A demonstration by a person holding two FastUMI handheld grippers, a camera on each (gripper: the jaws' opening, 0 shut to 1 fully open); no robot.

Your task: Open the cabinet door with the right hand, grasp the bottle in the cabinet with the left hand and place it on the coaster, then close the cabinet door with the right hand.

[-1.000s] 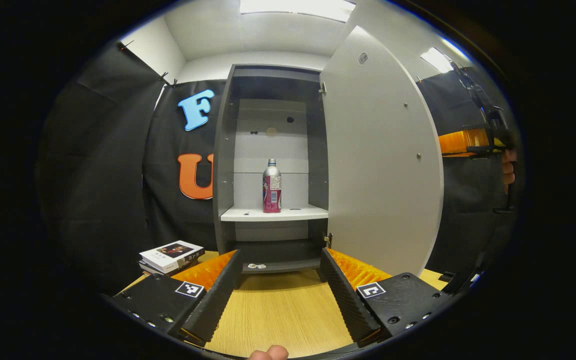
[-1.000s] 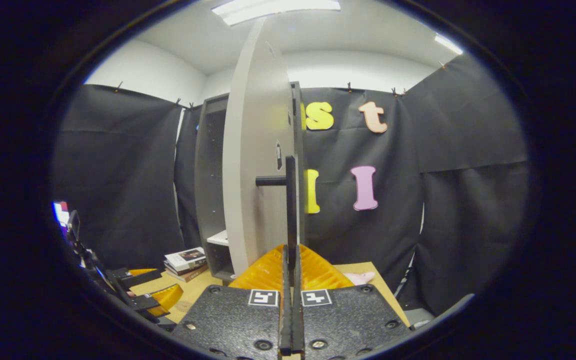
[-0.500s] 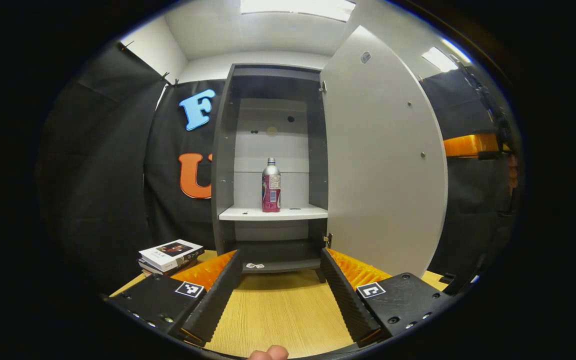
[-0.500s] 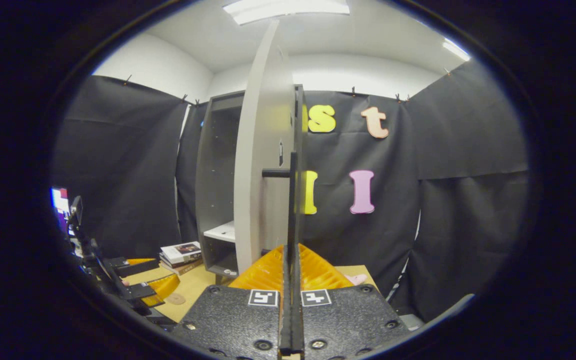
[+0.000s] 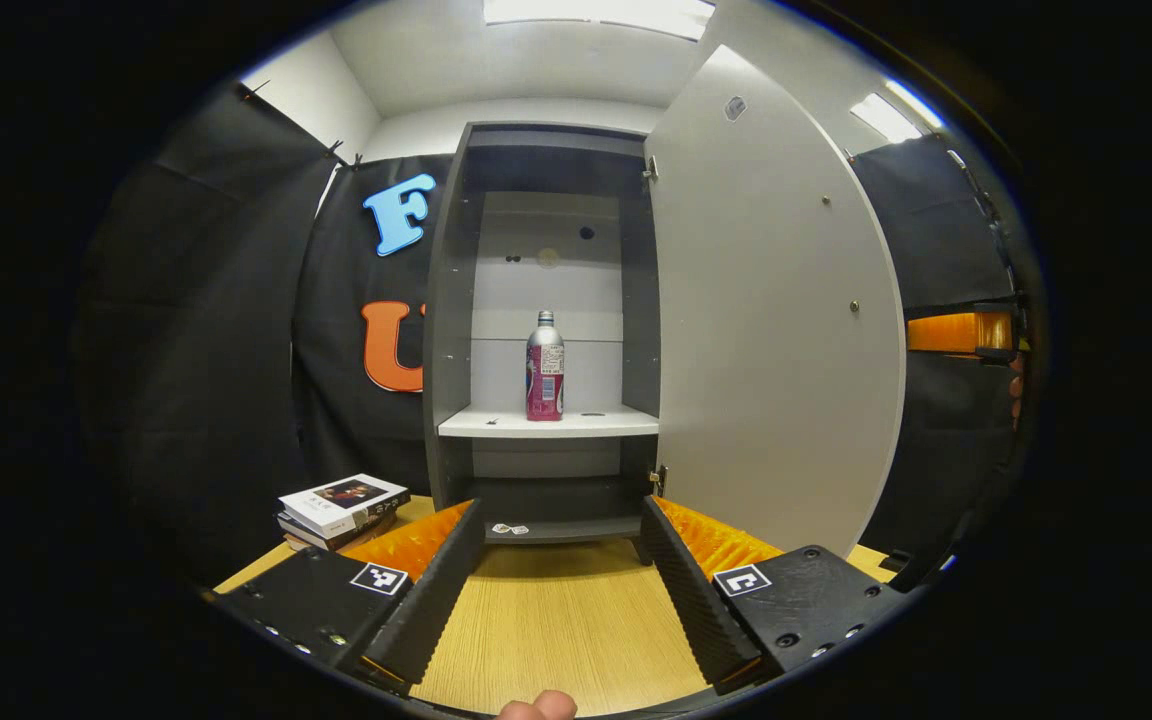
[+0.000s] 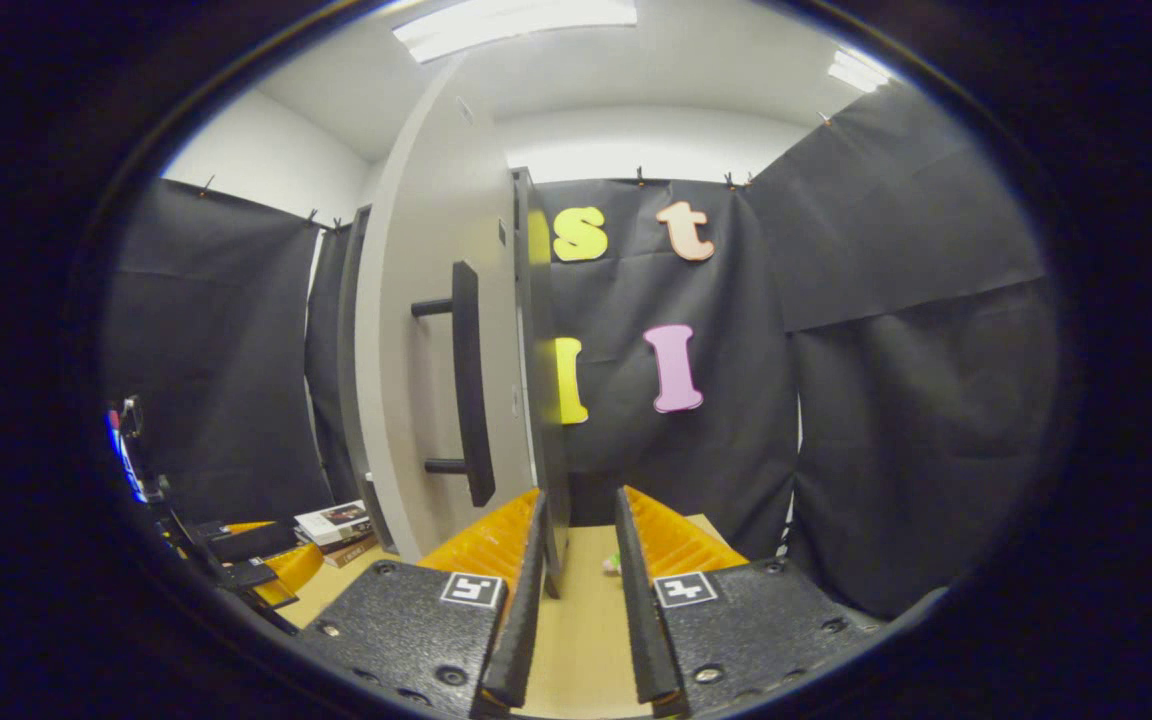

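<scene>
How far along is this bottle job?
Done: the cabinet door stands wide open, and the right claw is open, off the door handle. In hand: nothing yet; the left claw is open over the table, aimed at the bottle standing on the shelf. Left: grab the bottle, set it on the coaster, close the door.

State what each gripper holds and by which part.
Nothing. The left gripper is open short of the bottle; the right gripper is open beside the door handle.
</scene>
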